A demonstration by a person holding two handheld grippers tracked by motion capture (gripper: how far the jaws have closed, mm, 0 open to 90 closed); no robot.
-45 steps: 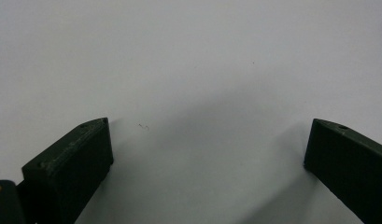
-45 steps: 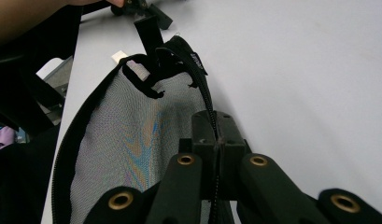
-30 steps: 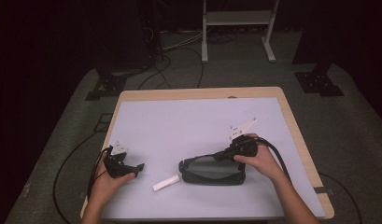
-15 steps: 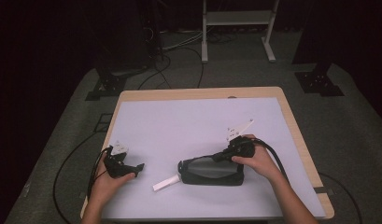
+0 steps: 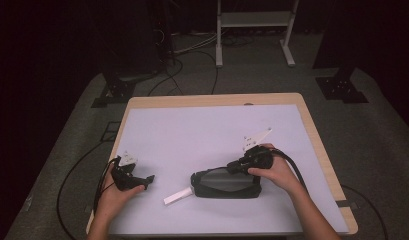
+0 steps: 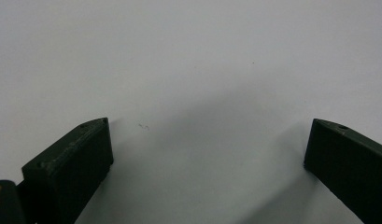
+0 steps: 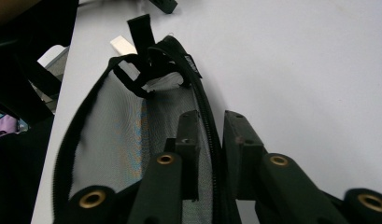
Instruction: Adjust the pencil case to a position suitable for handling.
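Low in the middle of the high view, a black mesh pouch [image 5: 226, 183] lies flat on the desk [image 5: 192, 135], and the right gripper [image 5: 242, 162] sits at its upper right edge. Along that gripper's own view, the jaws are nearly together with the pouch's zipper edge [image 7: 212, 140] pinched between them, so it looks like a grip on the rim. A small white strip [image 5: 177, 196] lies just beside the pouch's lower left end.

Over at the lower left of the frame, the left gripper [image 5: 142, 181] rests in the person's left hand [image 5: 112, 197], well apart from the pouch. Its jaws stand wide, with nothing but bare desk between them.

The pouch looks soft and light: thin mesh walls on a corded rim, likely to sag and fold if lifted from one point. The zipper band is probably the firmest place to take hold; the mesh itself would bunch. A second hold at the far end, near the black pull tab [image 7: 141, 29], would likely keep the mouth taut.
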